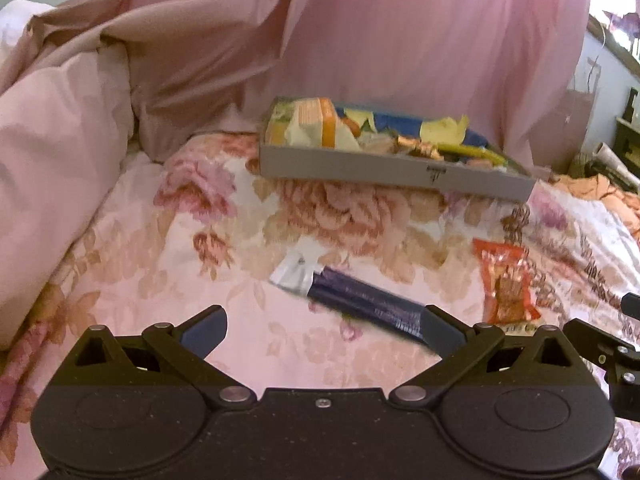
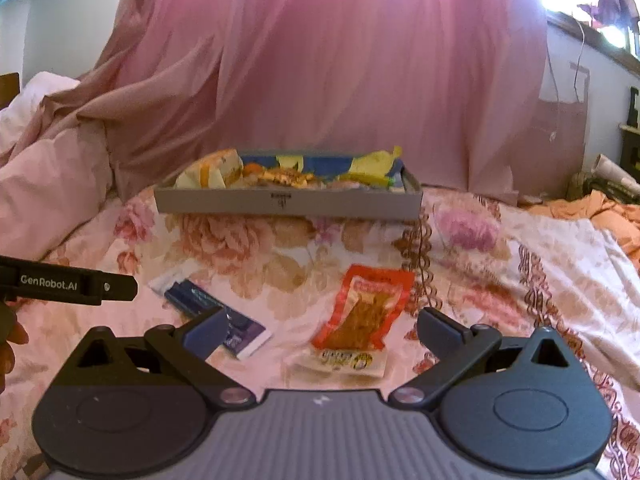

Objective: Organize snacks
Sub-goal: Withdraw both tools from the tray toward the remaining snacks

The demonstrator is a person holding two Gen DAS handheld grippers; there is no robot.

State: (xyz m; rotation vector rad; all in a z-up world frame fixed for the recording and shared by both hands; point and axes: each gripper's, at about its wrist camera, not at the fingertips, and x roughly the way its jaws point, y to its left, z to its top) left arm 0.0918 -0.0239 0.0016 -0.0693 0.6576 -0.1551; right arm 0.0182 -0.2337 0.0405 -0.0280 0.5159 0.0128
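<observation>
Left wrist view looks across a bed covered by a floral quilt (image 1: 224, 216). The left tool (image 1: 324, 330) hovers low over the quilt with its fingers spread wide and nothing between them. A dark blue snack bar (image 1: 360, 300) with a silver end lies on the quilt just ahead, its near end close beside the tool's right finger; whether they touch is unclear. To the right of the bar lies a red snack packet (image 1: 506, 284), apart from it. Further back sits a shallow grey box (image 1: 360, 166), holding a jumble of wrapped snacks in orange, yellow and blue. A pink curtain (image 1: 420, 32) hangs behind the box, and a pale pink pillow (image 1: 52, 152) rests at the left.

Right wrist view shows the right tool (image 2: 320, 332) also held wide apart and empty, just above the quilt (image 2: 520, 264). The red snack packet (image 2: 360, 312) lies between its fingers, slightly ahead of them. The dark blue snack bar (image 2: 200, 300) lies to the left, partly hidden by the tool's left finger. The grey box (image 2: 288, 202) stands well beyond both, in front of the curtain (image 2: 340, 60).
</observation>
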